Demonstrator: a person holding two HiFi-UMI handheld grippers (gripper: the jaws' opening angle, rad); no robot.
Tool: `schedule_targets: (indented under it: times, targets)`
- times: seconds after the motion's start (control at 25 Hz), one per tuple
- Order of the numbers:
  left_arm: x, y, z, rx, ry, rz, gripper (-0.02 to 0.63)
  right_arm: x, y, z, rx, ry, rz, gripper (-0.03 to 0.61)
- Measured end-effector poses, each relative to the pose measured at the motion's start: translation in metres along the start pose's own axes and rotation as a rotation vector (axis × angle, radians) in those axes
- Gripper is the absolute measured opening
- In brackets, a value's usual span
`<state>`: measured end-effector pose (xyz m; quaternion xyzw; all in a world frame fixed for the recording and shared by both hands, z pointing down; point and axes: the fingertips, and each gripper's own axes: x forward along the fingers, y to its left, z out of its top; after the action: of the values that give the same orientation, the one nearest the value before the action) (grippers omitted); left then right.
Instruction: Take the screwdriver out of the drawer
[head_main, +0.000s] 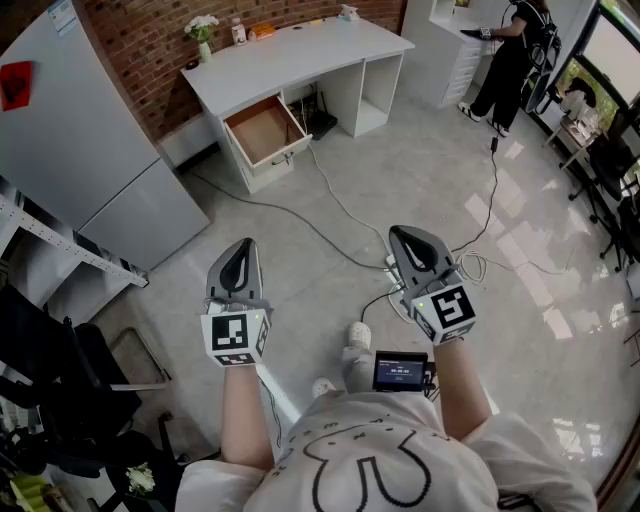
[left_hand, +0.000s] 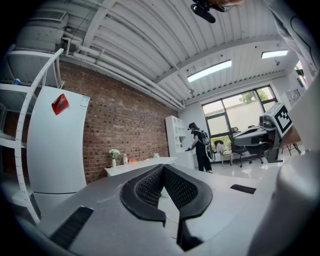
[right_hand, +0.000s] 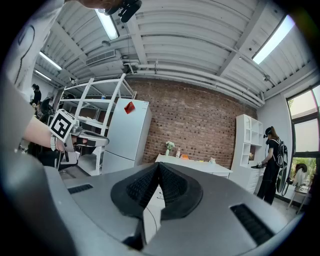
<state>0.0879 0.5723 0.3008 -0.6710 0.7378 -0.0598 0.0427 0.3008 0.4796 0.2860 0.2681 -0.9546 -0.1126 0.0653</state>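
Observation:
The white desk (head_main: 300, 55) stands far ahead against the brick wall, and its wooden drawer (head_main: 265, 130) is pulled open. From here I cannot make out a screwdriver inside it. My left gripper (head_main: 240, 248) and right gripper (head_main: 408, 235) are held level side by side over the floor, well short of the desk. Both are shut with nothing between the jaws. In the left gripper view the left gripper (left_hand: 162, 168) has its ribbed pads meeting at the tip. In the right gripper view the right gripper (right_hand: 159, 164) shows the same, with the desk (right_hand: 200, 165) beyond it.
Cables (head_main: 330, 235) run across the grey floor from the desk to a power strip near my feet. A grey cabinet (head_main: 90, 140) and a white rack (head_main: 60, 250) stand at the left. A person (head_main: 515, 55) works at white shelves at the back right, near office chairs (head_main: 610, 160).

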Motion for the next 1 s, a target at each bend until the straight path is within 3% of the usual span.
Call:
schedule_targets:
  times: [0.6, 1.0]
  targets:
    - [0.154, -0.021, 0.008, -0.020, 0.019, 0.072, 0.011, 0.080, -0.125, -0.029, 0.002, 0.008, 0.093, 0.020]
    - [0.230, -0.014, 0.003, -0.026, 0.039, 0.087, 0.011, 0.134, -0.188, -0.045, 0.052, -0.015, 0.066, 0.020]
